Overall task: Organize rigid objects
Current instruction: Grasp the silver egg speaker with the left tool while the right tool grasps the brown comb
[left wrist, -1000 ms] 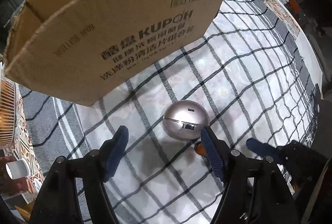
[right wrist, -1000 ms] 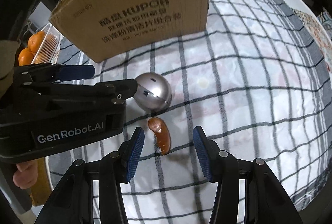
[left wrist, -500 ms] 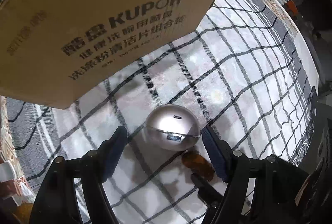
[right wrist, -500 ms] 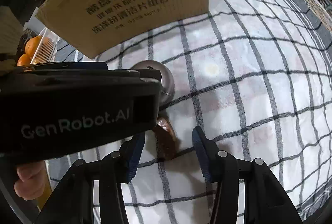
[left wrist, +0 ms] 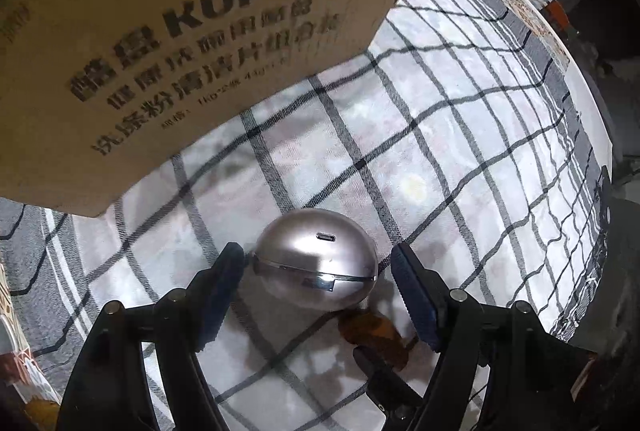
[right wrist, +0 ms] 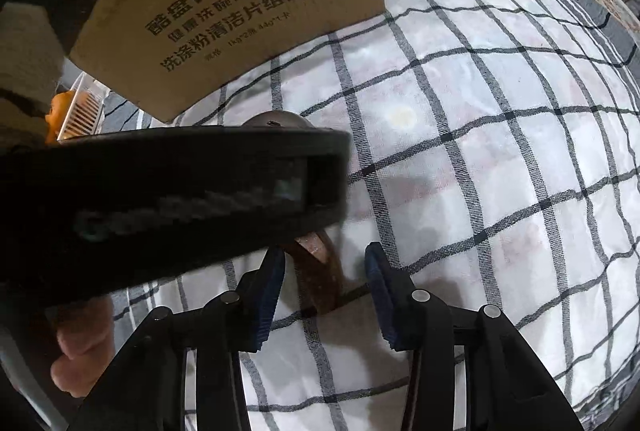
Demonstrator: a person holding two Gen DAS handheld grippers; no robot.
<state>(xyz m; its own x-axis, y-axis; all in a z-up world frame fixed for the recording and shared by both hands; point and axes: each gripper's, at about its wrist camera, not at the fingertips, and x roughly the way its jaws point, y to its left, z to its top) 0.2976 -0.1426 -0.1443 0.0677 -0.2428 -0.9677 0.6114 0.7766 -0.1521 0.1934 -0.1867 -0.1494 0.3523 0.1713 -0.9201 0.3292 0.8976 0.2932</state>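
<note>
A silver egg-shaped case (left wrist: 316, 259) lies on the checked cloth between the fingers of my left gripper (left wrist: 318, 287). That gripper is open; its left pad is close to the shell and its right pad stands apart. In the right wrist view only the case's top (right wrist: 276, 121) shows behind the left gripper's black body (right wrist: 180, 199). Just in front of the case lies a glossy brown curved piece (right wrist: 320, 279), also seen in the left wrist view (left wrist: 372, 327). My right gripper (right wrist: 326, 291) straddles it, jaws closing, with a gap on each side.
A cardboard box (left wrist: 180, 31) printed KUPOH stands close behind the case, also in the right wrist view (right wrist: 240, 11). A white basket with oranges (right wrist: 80, 107) sits at far left. A person's hand (right wrist: 80, 351) holds the left gripper. Checked cloth (right wrist: 500, 151) stretches to the right.
Both grippers have come down toward the cloth. The left one now has the silver case between its fingers, and the right one's jaws have narrowed around the brown piece.
</note>
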